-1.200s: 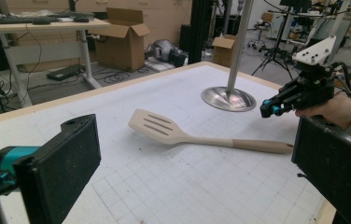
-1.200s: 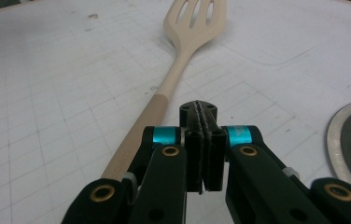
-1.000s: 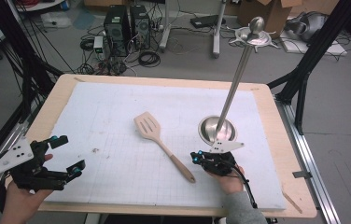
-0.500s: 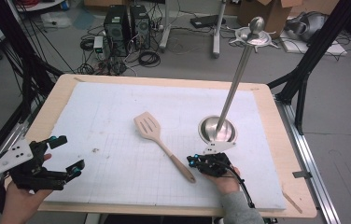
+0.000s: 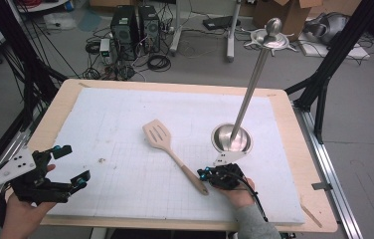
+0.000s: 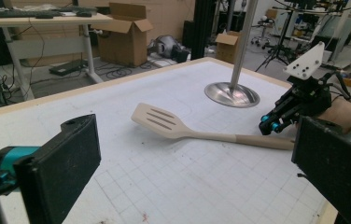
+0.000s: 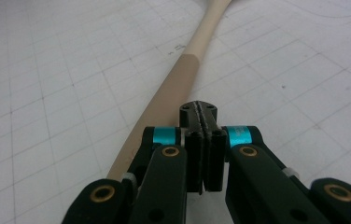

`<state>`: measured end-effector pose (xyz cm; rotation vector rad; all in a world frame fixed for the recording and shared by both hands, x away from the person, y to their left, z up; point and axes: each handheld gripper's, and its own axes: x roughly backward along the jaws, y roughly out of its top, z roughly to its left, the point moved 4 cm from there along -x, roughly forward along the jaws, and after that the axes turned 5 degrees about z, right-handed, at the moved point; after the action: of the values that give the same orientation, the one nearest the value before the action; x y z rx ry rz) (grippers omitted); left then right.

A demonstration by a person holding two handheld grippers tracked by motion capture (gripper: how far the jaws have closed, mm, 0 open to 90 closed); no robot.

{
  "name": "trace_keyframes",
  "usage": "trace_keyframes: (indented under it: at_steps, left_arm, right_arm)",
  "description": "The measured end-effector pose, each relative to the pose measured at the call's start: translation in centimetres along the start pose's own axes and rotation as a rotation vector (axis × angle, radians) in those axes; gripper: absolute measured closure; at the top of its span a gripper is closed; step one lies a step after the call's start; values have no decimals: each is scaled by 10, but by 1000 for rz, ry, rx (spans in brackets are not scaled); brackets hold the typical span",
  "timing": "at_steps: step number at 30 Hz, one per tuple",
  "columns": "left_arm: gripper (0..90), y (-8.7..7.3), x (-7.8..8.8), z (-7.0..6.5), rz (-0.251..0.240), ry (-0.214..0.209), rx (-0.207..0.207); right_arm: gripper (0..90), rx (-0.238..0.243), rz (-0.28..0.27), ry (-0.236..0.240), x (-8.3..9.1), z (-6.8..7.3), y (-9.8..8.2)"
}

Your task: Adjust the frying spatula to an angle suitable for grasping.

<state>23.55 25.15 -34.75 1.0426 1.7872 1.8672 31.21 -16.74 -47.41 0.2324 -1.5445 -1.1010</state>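
Note:
A pale wooden slotted spatula lies flat on the white gridded mat, its blade toward the far side and its handle end near the front. My right gripper is shut with nothing between its jaws, its tips right at the handle's end. In the right gripper view the closed tips overlap the handle; I cannot tell whether they touch it. My left gripper is held open and empty at the mat's front left corner. In the left gripper view its pads frame the spatula and the right gripper.
A steel stand with a round dish base and a tall pole topped by a hooked ring stands just behind my right hand. The mat covers a wooden table. Black frame posts flank the table.
My right hand has crept slightly toward the front edge along the spatula's handle end, jaws still shut. The left gripper and the spatula have kept still.

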Motion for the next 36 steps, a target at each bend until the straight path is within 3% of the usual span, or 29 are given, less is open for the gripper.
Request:
trace_keyframes:
  at_steps: [9,26,36]
  left_arm:
    - [17,-2,-2,1,6,-4,5]
    - [17,-3,-4,1,22,-13,12]
    - [17,-4,-5,1,28,-13,12]
  right_arm:
    - [899,11,38,19,-4,4,0]
    - [900,0,56,84,-9,14,2]
    - [900,6,64,90,-12,18,4]
